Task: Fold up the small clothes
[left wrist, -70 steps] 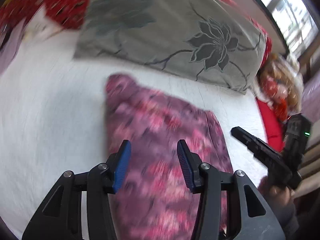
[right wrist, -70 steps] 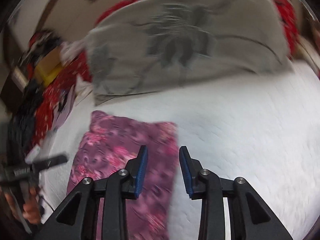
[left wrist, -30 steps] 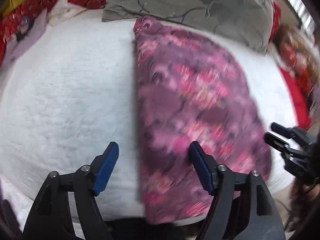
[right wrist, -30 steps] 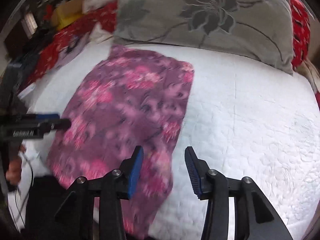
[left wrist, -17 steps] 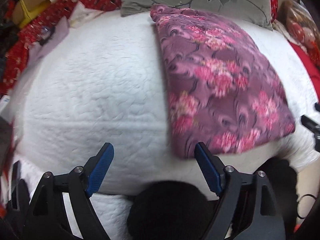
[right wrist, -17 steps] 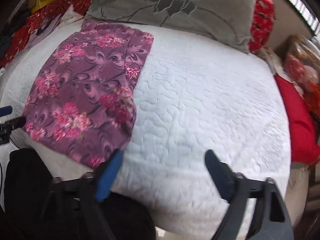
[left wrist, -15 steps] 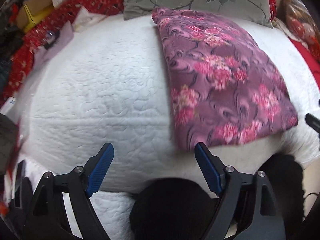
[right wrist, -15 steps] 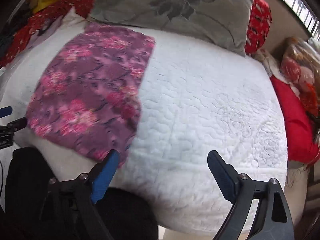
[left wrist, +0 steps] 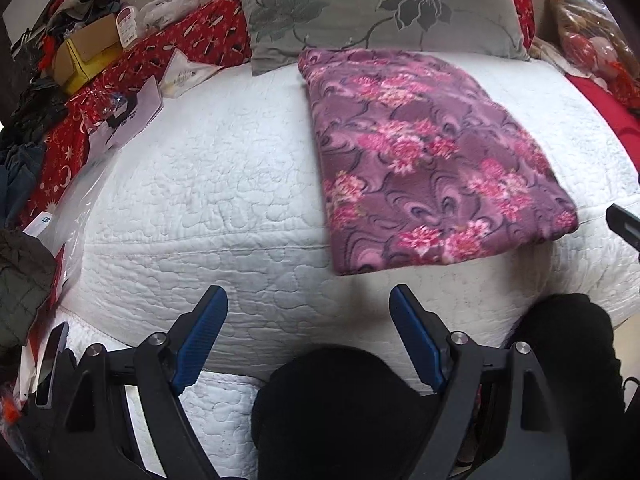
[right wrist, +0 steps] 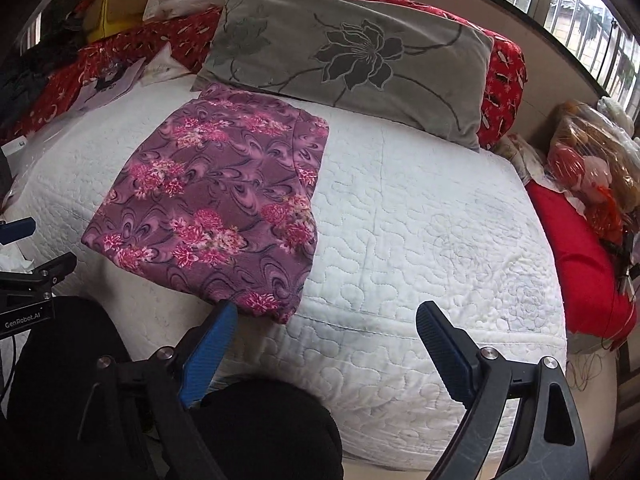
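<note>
On the white quilted bed (left wrist: 200,184), the folded purple floral garment (left wrist: 432,160) lay flat below the grey pillow (right wrist: 348,52). The left gripper (left wrist: 308,320) and right gripper (right wrist: 324,332) hovered spread wide, empty, having pulled back from the cloth since earlier.

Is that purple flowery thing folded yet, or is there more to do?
It looks folded: the purple garment lies as a flat rectangle on the white quilt. Nothing is in hand; the left tongs and right tongs are open and clear of it. No other unfolded clothes show.
</note>
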